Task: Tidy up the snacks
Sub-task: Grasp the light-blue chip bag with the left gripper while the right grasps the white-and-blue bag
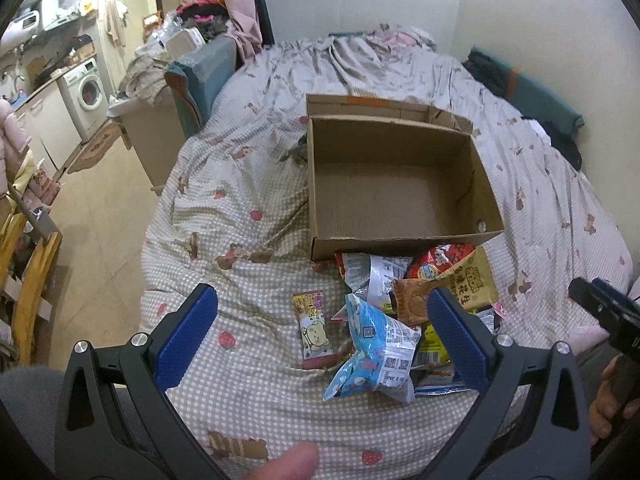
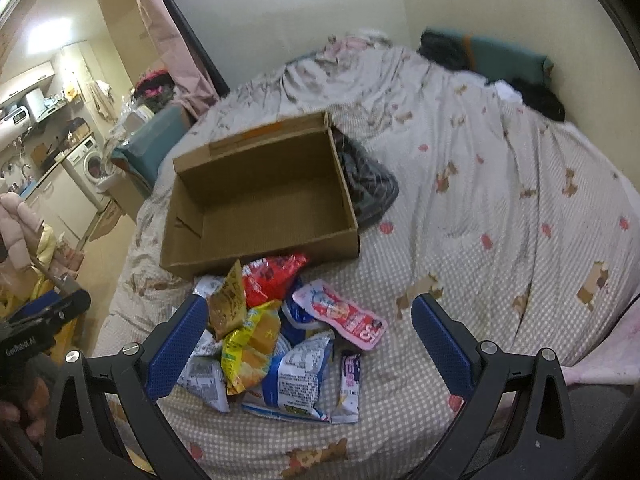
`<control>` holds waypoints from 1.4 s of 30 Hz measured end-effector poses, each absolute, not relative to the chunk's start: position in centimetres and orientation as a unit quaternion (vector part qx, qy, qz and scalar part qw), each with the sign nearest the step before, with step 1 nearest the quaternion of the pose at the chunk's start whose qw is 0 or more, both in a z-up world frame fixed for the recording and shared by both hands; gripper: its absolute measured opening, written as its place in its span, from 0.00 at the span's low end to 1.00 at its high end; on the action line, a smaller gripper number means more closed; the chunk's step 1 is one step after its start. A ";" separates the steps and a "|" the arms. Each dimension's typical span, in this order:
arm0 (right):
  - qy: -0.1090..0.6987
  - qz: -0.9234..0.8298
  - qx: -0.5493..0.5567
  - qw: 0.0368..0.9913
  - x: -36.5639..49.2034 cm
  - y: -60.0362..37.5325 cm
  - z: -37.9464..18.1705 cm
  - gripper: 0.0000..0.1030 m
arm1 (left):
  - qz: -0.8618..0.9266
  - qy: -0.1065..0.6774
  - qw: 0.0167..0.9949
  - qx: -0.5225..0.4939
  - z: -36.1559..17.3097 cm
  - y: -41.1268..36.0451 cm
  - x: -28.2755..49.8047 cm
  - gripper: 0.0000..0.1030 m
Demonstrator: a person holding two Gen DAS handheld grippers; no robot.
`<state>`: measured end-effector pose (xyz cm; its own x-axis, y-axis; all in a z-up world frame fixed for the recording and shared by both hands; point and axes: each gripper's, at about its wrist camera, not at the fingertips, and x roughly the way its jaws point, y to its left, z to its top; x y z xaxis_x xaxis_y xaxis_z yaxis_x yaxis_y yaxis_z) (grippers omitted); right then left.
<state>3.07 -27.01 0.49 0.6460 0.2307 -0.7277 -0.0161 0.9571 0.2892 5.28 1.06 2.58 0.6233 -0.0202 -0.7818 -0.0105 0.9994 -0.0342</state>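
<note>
My left gripper (image 1: 322,334) holds its jaws wide apart with nothing between them, above a blue snack bag (image 1: 374,354). My right gripper (image 2: 308,338) is equally spread and empty over the snack pile (image 2: 276,332). The pile lies on the checked bed cover (image 2: 480,208), just in front of an empty cardboard box (image 1: 400,184).

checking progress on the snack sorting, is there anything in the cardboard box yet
No, the cardboard box shows only its bare brown floor, and the snack packets all lie in a pile on the bedspread in front of it.
</note>
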 end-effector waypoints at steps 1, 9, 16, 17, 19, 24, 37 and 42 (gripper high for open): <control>0.424 0.074 0.139 0.892 3.4 -27.2 0.1 1.00 | -0.008 0.445 0.895 -0.022 2.4 1.1 5.8 1.00; 0.456 0.063 0.182 0.869 3.8 -28.1 -2.8 1.00 | -0.009 0.535 0.843 -0.061 -0.4 1.6 10.7 1.00; 0.460 0.058 0.177 0.868 3.9 -28.3 -3.1 1.00 | -0.043 0.622 0.782 -0.021 -6.5 -1.7 11.0 0.97; 0.461 0.057 0.176 0.868 3.9 -28.3 -3.2 1.00 | -0.047 0.628 0.776 -0.009 -7.3 -2.2 10.7 0.97; 0.463 0.054 0.176 0.867 3.9 -28.6 -3.4 1.00 | -0.056 0.639 0.767 0.004 -8.4 -2.9 10.1 0.97; 0.472 0.047 0.188 0.860 4.1 -29.2 -3.9 1.00 | -0.065 0.658 0.750 -0.002 -10.9 -3.8 9.5 0.72; 0.544 0.088 0.240 0.799 5.2 -29.3 -6.6 0.89 | -0.094 0.632 0.768 -0.053 -6.9 -1.0 5.6 0.39; 0.603 0.129 0.227 0.754 5.9 -26.1 -9.3 0.72 | -0.068 0.605 0.791 -0.056 -6.0 1.6 6.1 0.39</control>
